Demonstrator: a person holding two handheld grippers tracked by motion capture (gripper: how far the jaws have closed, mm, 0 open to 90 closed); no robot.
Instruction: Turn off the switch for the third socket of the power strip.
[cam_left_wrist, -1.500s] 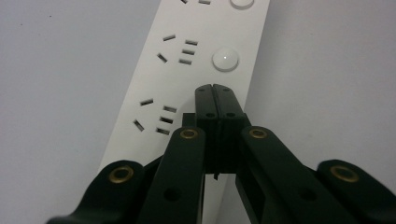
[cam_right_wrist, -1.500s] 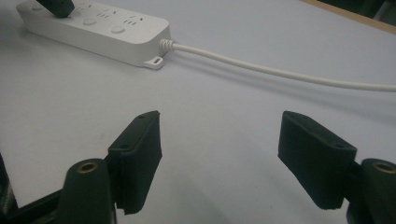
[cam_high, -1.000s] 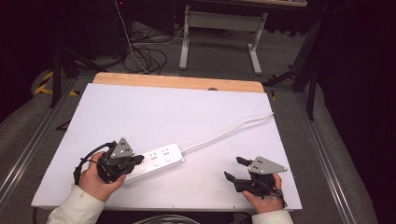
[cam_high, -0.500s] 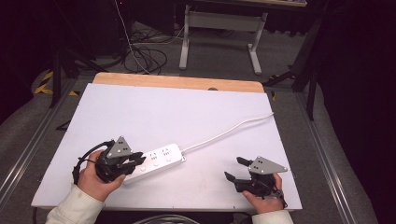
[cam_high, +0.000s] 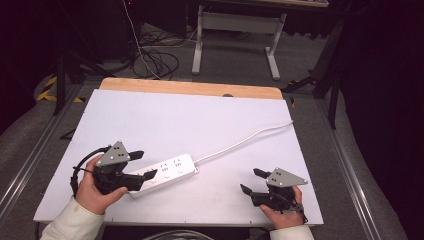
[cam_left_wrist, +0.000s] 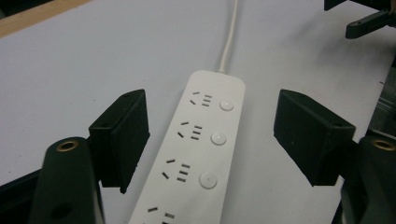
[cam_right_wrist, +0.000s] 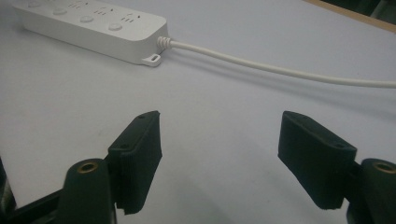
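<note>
Lying near the front-left of the white table top (cam_high: 200, 125), the white plastic power strip (cam_left_wrist: 201, 154) sits between the wide-spread jaws of the left gripper (cam_left_wrist: 212, 135), which grips nothing. Its white cord (cam_high: 240, 142) trails toward the table's far right edge. The right gripper (cam_right_wrist: 219, 154), jaws also wide apart and empty, hovers well apart from it. The strip looks rigid, light and smooth; squeezing its long flat sides should hold best, though the cord may drag.
</note>
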